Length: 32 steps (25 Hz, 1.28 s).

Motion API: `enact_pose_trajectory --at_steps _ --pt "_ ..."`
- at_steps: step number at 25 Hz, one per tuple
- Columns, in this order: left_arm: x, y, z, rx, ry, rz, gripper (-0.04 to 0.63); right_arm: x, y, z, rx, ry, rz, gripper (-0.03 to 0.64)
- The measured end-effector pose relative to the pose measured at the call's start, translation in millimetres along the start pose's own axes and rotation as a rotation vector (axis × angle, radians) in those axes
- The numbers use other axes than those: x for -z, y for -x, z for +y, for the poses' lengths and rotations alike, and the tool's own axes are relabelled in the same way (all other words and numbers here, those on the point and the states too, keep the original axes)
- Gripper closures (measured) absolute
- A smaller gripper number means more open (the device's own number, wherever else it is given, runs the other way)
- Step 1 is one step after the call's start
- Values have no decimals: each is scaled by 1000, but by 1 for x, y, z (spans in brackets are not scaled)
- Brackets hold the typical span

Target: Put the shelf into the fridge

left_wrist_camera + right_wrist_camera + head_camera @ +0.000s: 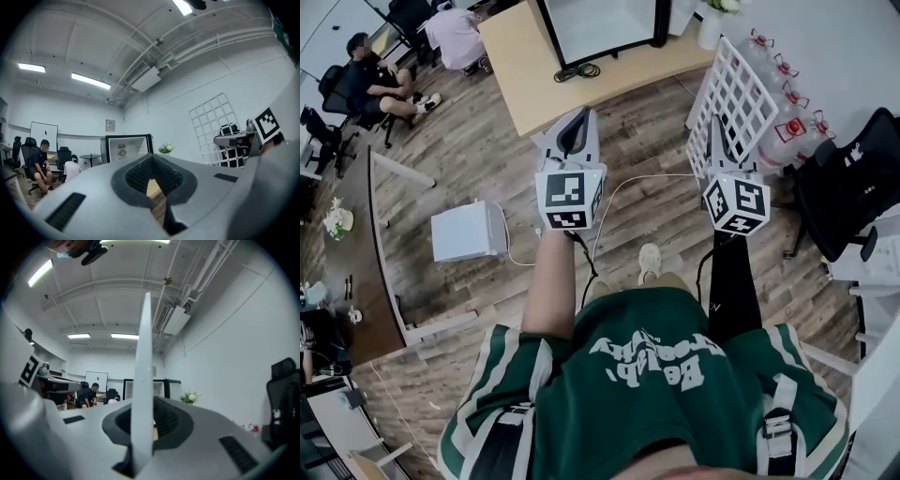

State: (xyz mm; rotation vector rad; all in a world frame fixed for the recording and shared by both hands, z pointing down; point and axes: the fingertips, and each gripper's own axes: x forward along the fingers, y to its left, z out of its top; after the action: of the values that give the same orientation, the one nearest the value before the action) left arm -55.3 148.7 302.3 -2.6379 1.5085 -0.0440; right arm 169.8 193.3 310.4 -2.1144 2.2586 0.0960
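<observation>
The white wire-grid shelf (731, 98) stands upright on edge, and my right gripper (719, 142) is shut on its lower edge. In the right gripper view the shelf (143, 371) shows edge-on as a tall white strip between the pads of the right gripper (145, 420). My left gripper (575, 127) is held level beside it, shut with nothing in it; its pads (140, 176) meet at the tip. The fridge (600, 28), door open, white inside, stands on a wooden table (525, 66) ahead. It also shows in both gripper views: fridge (126, 147), fridge (161, 387). The left gripper view catches the shelf (213, 126) at the right.
A white box (467, 232) sits on the wood floor at the left, with a cable (647, 178) running across. Water bottles (787, 103) and a black chair (853, 178) stand at the right. People (375, 80) sit at the far left. A flower vase (712, 19) stands beside the fridge.
</observation>
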Motion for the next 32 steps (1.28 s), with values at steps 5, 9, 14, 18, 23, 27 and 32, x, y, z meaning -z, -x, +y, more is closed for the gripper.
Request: enact_pose_trajectory --at_steps 5,9,14,18,23,27,32 --pt "2 -49 1 -33 -5 1 595 8 -50 -24 -43 -13 -3 568" --pt "5 -84 0 -58 -8 12 595 14 -87 -44 -74 -36 -2 568" --pt "8 -116 3 -96 -27 22 595 18 -121 -62 -115 -57 -18 568" --pt "11 -132 3 -112 -22 36 595 25 -138 -75 -136 -75 -11 568" --pt "8 -140 7 -123 0 36 595 23 -147 -84 -155 -93 -21 568" --pt "6 -146 14 -129 -12 40 595 23 -157 -85 -161 -90 -20 568" --pt "6 -157 28 -133 -38 27 595 25 -174 -78 -177 -73 -23 568"
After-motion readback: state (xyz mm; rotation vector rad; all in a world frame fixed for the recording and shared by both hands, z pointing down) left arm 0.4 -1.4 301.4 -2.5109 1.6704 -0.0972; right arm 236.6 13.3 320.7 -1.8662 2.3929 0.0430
